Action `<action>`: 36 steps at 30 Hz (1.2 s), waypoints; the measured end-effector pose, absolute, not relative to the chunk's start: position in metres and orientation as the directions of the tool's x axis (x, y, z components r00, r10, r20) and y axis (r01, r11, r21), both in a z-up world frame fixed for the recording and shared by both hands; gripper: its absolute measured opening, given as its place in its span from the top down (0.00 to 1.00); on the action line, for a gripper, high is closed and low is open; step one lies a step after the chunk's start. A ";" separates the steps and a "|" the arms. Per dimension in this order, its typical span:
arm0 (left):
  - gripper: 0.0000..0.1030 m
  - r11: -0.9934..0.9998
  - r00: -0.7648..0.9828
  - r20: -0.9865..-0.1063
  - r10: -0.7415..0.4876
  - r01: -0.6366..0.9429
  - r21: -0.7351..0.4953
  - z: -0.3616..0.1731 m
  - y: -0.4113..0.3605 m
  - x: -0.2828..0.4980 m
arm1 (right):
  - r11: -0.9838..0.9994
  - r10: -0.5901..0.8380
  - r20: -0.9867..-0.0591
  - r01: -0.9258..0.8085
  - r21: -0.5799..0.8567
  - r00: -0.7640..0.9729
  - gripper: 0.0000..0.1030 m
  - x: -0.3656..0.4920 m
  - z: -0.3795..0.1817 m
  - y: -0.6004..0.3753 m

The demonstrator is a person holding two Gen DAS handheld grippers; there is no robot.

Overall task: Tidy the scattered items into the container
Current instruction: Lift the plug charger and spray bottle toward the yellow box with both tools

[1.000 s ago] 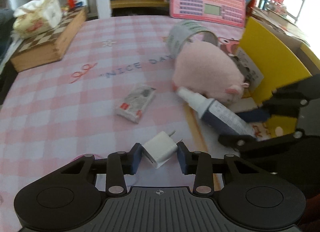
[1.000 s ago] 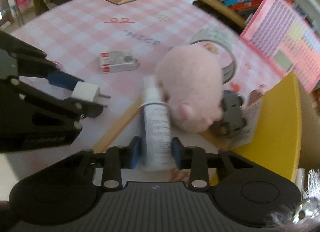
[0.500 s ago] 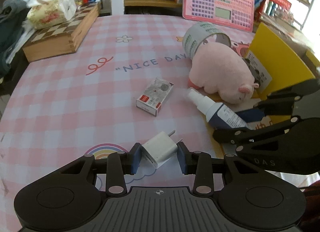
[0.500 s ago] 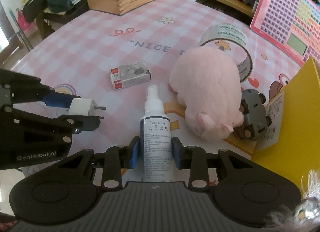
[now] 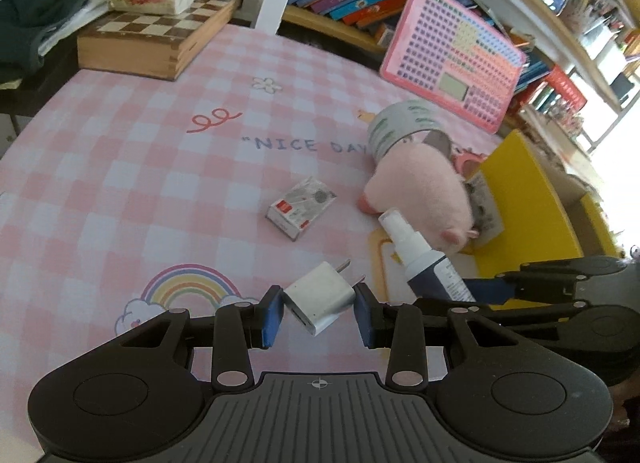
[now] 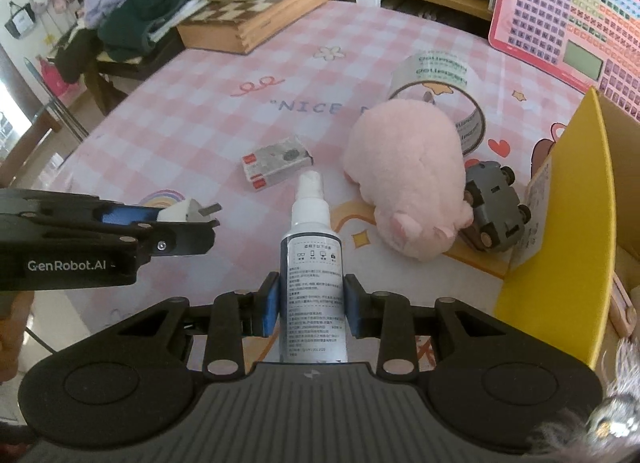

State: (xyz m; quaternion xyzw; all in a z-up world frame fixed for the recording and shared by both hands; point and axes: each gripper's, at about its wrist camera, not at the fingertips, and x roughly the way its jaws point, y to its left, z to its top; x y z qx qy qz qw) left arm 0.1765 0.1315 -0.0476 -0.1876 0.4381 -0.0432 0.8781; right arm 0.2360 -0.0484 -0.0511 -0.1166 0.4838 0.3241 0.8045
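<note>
My left gripper (image 5: 319, 313) is shut on a white plug adapter (image 5: 320, 299), held above the pink checked tablecloth; the same adapter (image 6: 182, 213) shows at the left of the right wrist view. My right gripper (image 6: 311, 307) is shut on a white spray bottle (image 6: 310, 259) with a dark label, nozzle pointing away. A pink plush pig (image 6: 406, 179) lies on the cloth beside a grey toy car (image 6: 494, 203) and a tape roll (image 6: 440, 77). A small staple box (image 5: 302, 207) lies left of the pig. The yellow container (image 6: 560, 231) stands at the right.
A wooden chessboard box (image 5: 160, 37) with a tissue pack on it sits at the far left. A pink keypad toy (image 5: 452, 55) leans at the back against a shelf of books. Clothes pile on a chair (image 6: 128, 15) beyond the table's left edge.
Both grippers have risen and rolled with their loads, so the table looks farther off and tilted. The adapter and the bottle stay gripped. Nothing on the cloth has shifted.
</note>
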 end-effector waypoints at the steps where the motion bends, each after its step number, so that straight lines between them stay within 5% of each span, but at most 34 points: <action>1: 0.65 0.924 0.618 -0.747 -0.245 -0.086 -0.374 -0.045 0.131 0.174 | 0.762 0.412 -0.852 -0.636 0.127 0.324 0.70 0.233 -0.048 -0.049; 36: 0.65 0.879 0.679 -0.621 -0.390 0.074 -0.471 0.008 0.115 0.083 | 0.840 0.436 -0.800 -0.506 0.197 0.413 0.70 0.116 -0.001 -0.097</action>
